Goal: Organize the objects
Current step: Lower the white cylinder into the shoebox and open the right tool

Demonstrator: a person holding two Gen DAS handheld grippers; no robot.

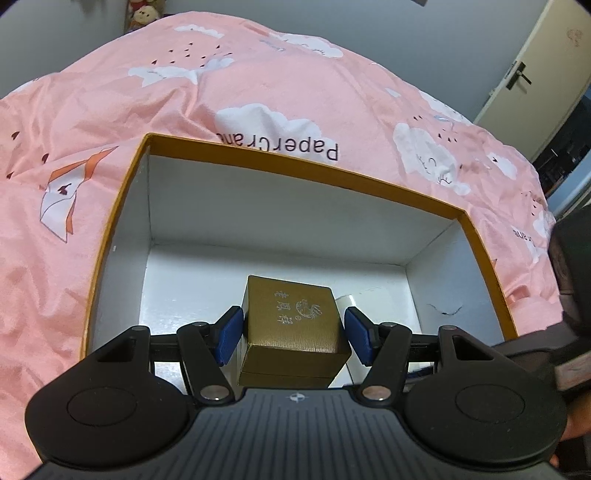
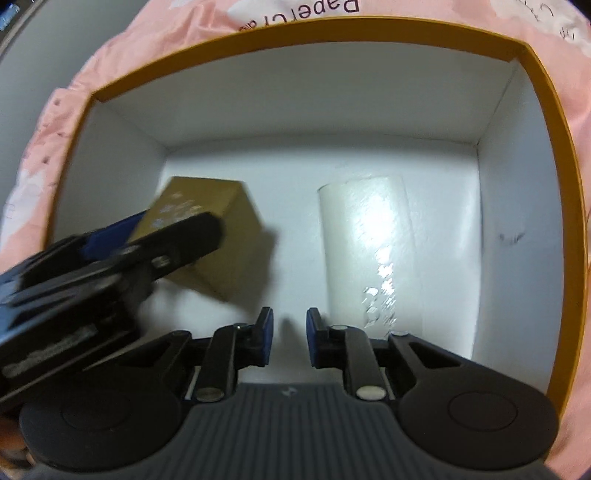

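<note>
A small gold box (image 1: 293, 321) with silver lettering hangs tilted between the blue pads of my left gripper (image 1: 295, 334), which is shut on its two sides. It sits inside a large orange-rimmed box (image 1: 122, 206) with a white interior. In the right wrist view the gold box (image 2: 236, 236) shows at the left with a left finger (image 2: 192, 232) across it. A white roll (image 2: 365, 251) lies on the big box's floor (image 2: 295, 173) to its right. My right gripper (image 2: 290, 332) hovers over the floor beside the roll, jaws drawn close with nothing between them.
The big box rests on a pink quilt (image 1: 258, 85) with white clouds. A door (image 1: 535, 74) stands at the far right and plush toys (image 1: 144, 14) at the far left. A dark scuff (image 1: 447, 310) marks the box floor.
</note>
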